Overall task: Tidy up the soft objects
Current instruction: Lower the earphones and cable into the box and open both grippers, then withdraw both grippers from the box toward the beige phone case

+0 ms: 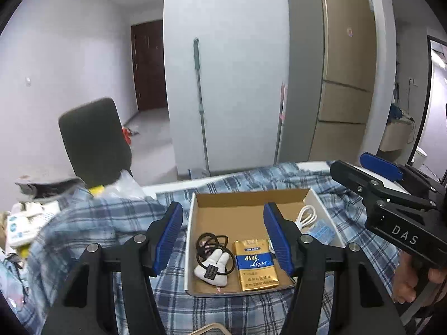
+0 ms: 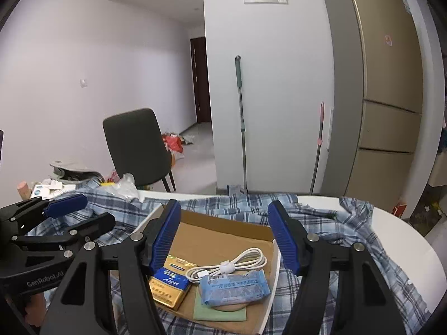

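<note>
The left gripper [image 1: 223, 237] stands with jaws apart and nothing between its blue pads, and the right gripper [image 2: 225, 240] likewise hangs open and empty. Both point down at a shallow cardboard box [image 1: 195, 203] lying on a blue plaid cloth [image 1: 111, 217] in the lower half of each frame.

In the left wrist view a white plush charm [image 1: 211, 268], tangled with a black hair tie [image 1: 208, 243], lies at lower centre, just below and between the left pads, its long axis running from lower left to upper right. A gold cigarette pack [image 1: 255, 265] sits just beside it to the right, upright in the frame. I judge the left hand nearer the plush; a short push forward and down would bracket it, though the jaws would need to cross its length, not run along it.

The right wrist view shows what the other half hides: a blue tissue packet [image 2: 234, 287] at lower centre, long axis nearly across the frame, resting on a green cloth [image 2: 220, 311], with a coiled white cable [image 2: 232, 265] just above it (the plush is not visible here at all). The packet lies straight ahead of the right jaws, so that hand is probably the nearer one for it.
</note>
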